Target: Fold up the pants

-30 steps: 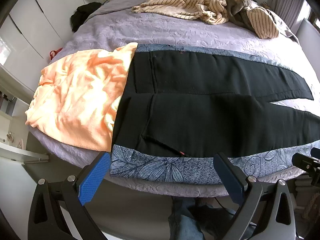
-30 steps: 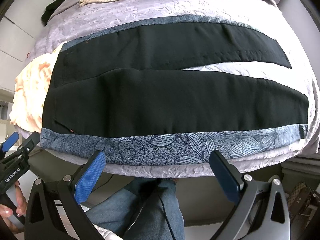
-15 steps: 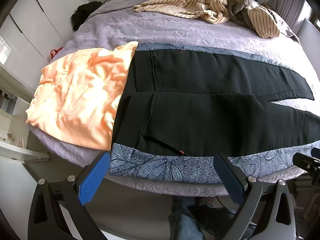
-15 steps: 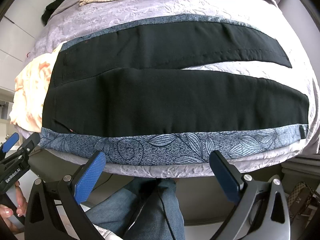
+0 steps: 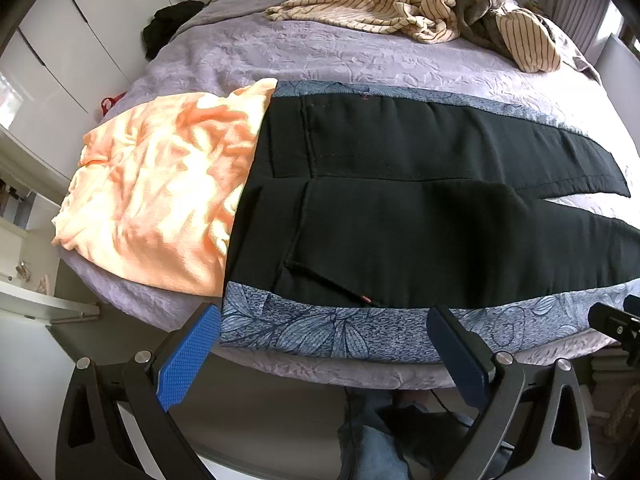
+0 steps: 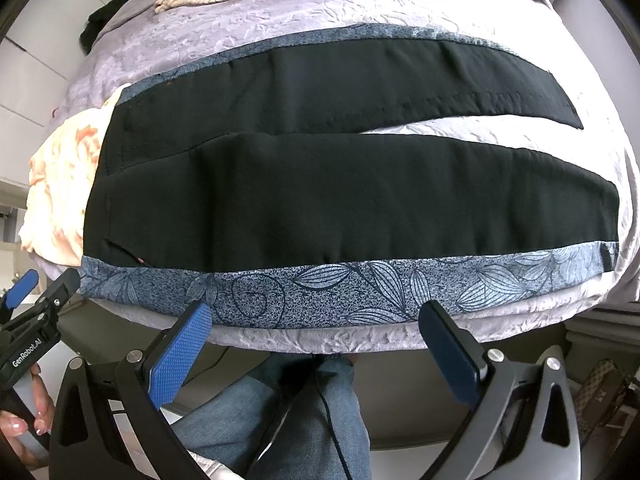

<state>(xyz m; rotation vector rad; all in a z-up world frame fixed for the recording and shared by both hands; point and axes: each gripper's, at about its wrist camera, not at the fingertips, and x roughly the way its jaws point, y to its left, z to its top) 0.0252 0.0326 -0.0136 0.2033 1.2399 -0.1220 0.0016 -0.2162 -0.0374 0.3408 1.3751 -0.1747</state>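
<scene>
Black pants (image 5: 400, 208) (image 6: 320, 200) with blue leaf-print side stripes lie flat across the near part of the bed, waist to the left, both legs spread apart to the right. My left gripper (image 5: 324, 336) stands open just off the near edge of the bed, level with the waist and the printed stripe (image 5: 320, 328). My right gripper (image 6: 316, 332) is open too, off the bed edge below the near leg's stripe (image 6: 360, 288). Neither touches the cloth. The left gripper (image 6: 36, 300) shows at the left edge of the right wrist view, held by a hand (image 6: 28, 420).
An orange garment (image 5: 160, 192) lies left of the waistband. Striped beige clothes (image 5: 420, 12) are heaped at the far end of the lilac bedspread (image 5: 320, 64). White cupboards (image 5: 60, 40) stand on the left. The person's jeans-clad legs (image 6: 288, 408) are below the bed edge.
Both grippers have edged slightly closer to the bed's near edge; the pants lie as before.
</scene>
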